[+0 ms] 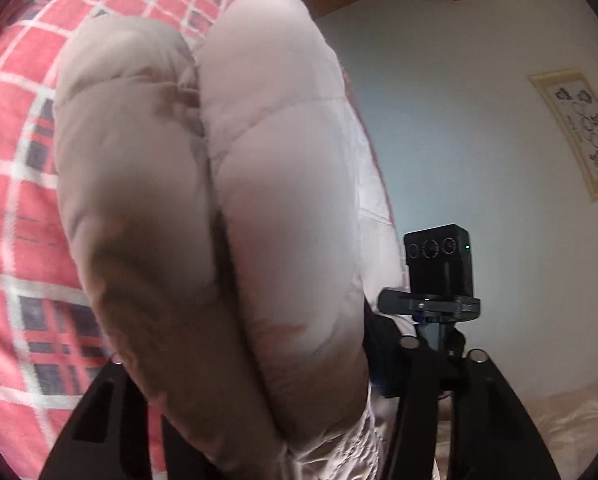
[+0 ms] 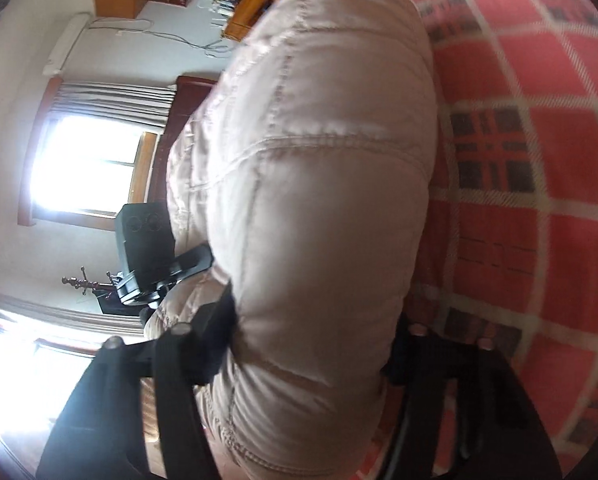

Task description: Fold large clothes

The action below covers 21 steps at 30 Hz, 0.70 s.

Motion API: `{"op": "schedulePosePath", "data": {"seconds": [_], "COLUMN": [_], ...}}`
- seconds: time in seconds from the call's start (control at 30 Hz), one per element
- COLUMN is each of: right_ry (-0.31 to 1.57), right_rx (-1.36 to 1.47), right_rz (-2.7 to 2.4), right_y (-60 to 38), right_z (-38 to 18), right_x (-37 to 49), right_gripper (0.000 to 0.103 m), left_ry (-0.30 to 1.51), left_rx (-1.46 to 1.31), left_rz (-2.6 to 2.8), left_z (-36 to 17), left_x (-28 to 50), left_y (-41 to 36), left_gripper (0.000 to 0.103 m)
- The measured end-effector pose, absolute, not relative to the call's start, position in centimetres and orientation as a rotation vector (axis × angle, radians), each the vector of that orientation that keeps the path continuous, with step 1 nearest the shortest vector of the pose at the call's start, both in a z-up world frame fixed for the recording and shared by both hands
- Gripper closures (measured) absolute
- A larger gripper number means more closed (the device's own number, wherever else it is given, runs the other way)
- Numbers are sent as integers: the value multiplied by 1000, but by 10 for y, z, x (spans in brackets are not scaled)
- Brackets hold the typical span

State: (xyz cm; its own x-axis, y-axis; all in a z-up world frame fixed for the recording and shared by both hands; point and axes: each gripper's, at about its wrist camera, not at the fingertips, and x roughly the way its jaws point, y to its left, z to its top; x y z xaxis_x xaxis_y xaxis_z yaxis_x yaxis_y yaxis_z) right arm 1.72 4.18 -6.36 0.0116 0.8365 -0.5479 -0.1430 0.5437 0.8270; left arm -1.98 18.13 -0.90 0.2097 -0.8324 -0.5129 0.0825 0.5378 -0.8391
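On your left side, the left gripper (image 1: 255,412) has its jaws pinching a thick fold of the padded jacket (image 1: 219,208), a pale beige quilted garment that bulges up between the two black fingers (image 1: 99,408) and fills the middle of the left wrist view. The jacket hangs lifted above the red plaid bedspread (image 1: 15,184), which runs behind it on the left of that view. To the right of the jacket you can see the other gripper's black camera block (image 1: 439,260) close by, with a pale wall and a framed picture (image 1: 579,132) behind it.

On your right side, the right gripper (image 2: 311,360) has its jaws clamped on the same jacket (image 2: 319,184); the stitched panels swell out past both fingers (image 2: 215,332). In this view the left gripper's camera block (image 2: 143,240) sits just left of the fabric, in front of a bright window (image 2: 87,168) with curtains. The bedspread (image 2: 539,184) fills the right of the view.
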Motion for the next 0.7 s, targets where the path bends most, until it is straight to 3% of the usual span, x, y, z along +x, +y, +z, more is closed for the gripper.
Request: {"op": "schedulePosePath", "data": {"seconds": [0.37,0.7], "right_ry": [1159,1248], "right_rx": [583,667], "right_rz": [794,688], "right_y": [-77,-141], "right_z": [10,-63], "right_x": [36,90], "right_gripper": [46,42], "left_ry": [1060,1156], "left_rx": [-734,-656], "left_rz": [-873,-789], "left_z": [45,3], "left_x": [22,65], "left_y": [85,40], "left_gripper": [57,56]}}
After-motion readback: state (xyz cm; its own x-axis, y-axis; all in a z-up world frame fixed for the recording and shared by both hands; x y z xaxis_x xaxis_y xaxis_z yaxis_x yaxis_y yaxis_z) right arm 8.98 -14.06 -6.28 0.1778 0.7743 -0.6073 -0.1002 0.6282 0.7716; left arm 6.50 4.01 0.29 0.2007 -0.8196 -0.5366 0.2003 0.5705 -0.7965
